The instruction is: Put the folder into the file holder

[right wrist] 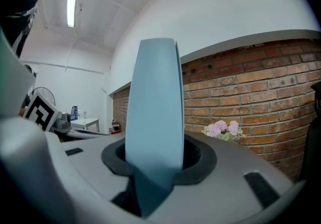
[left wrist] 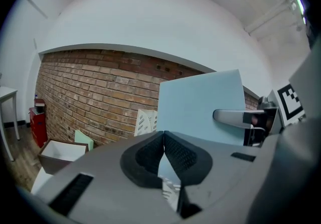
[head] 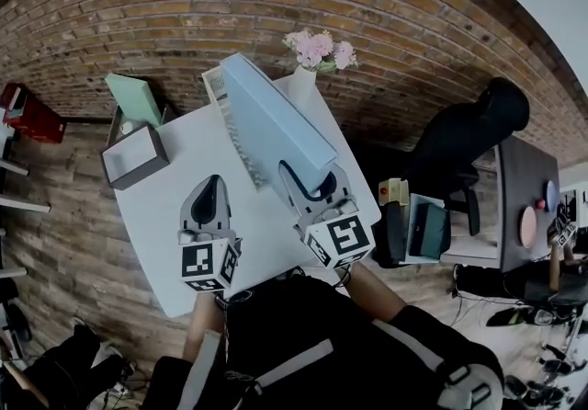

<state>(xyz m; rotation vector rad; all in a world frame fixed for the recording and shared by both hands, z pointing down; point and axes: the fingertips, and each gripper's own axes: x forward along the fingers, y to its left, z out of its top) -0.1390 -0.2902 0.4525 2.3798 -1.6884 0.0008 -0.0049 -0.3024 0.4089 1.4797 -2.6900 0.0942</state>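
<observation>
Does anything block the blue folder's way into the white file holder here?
Nothing visible does. The folder, gripped by the right gripper, sits right at the file holder; the flower vase stands off to the side.

Folder [head: 276, 119] pale blue; file holder [head: 217, 85] apparently white; wall [head: 184, 13] red brick; flowers [head: 320, 48] pink.

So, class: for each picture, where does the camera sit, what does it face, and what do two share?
Head view: on the person's head, facing steeply down at the table; shows forearms, left gripper, right gripper.
Left gripper view: on that gripper, facing the brick wall past its shut jaws.
Right gripper view: on that gripper, facing along the folder it grips.
Shared: head and right gripper views show the flowers.
</observation>
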